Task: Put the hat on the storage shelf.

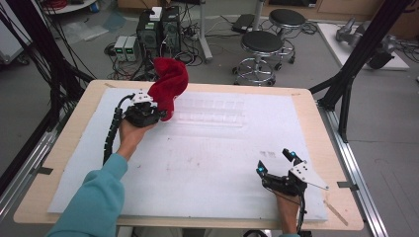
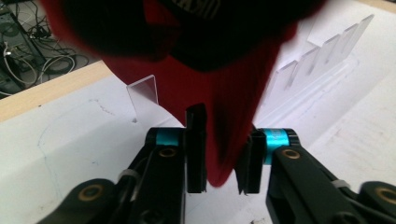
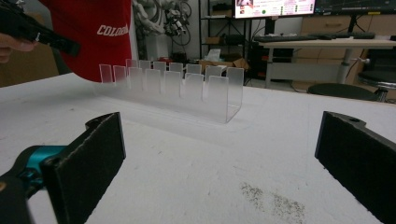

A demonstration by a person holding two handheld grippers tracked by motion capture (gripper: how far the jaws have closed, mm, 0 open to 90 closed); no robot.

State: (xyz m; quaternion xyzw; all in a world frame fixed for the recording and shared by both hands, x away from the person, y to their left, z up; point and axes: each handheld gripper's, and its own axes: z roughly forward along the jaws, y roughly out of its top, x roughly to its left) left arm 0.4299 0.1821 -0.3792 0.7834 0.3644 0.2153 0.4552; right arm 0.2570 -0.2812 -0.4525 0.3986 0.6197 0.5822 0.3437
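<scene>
Left gripper (image 1: 157,112) pinching red cap (image 1: 169,84) (white letters on it) above clear rack (image 1: 212,112). Right gripper (image 1: 276,162) wide open, holding nothing.

red cap (image 1: 169,84) | white lettering | held aloft, hanging | over clear slotted rack's (image 1: 212,112) left end

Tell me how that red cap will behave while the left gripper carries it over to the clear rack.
The red cap is probably floppy: it droops in soft folds from the left gripper, whose jaws pinch only a fold of fabric. It looks light, since that small pinch holds it up. It may swing or snag on the clear rack, whose thin upright dividers stand close below it.
</scene>
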